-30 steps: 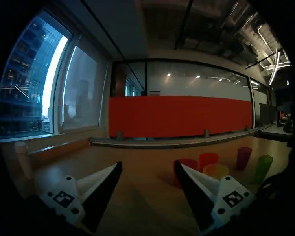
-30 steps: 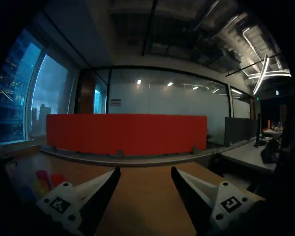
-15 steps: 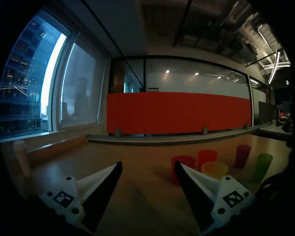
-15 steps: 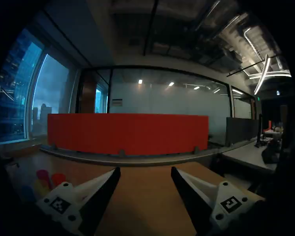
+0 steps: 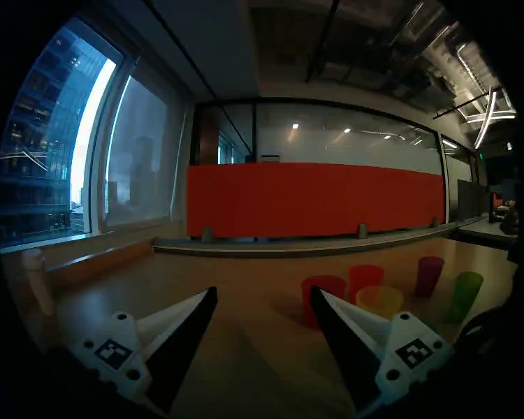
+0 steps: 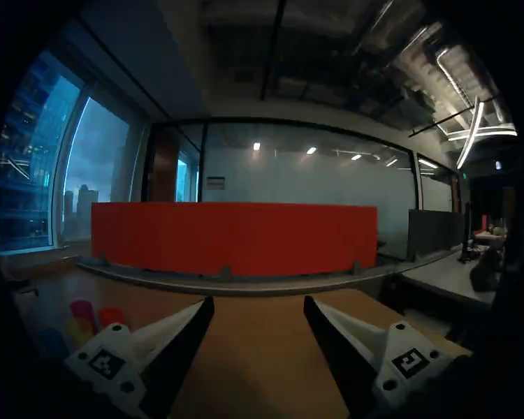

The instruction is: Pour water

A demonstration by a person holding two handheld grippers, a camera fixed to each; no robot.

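Several coloured plastic cups stand in a cluster on the wooden table: a red cup, an orange cup, a yellow cup, a purple cup and a green cup. My left gripper hovers open just short of them, and the red cup sits partly behind its right finger. In the right gripper view the cups appear far left, beside the left finger. My right gripper is open over bare table with nothing between its fingers.
A pale bottle-like object stands at the table's left edge by the window sill. A red partition runs along the table's far edge. Another desk lies to the right across a gap.
Both views have drifted slightly. The cups sit a little lower and further left in the left gripper view, and the scene has slid a little right in the right gripper view. Both grippers stay open.
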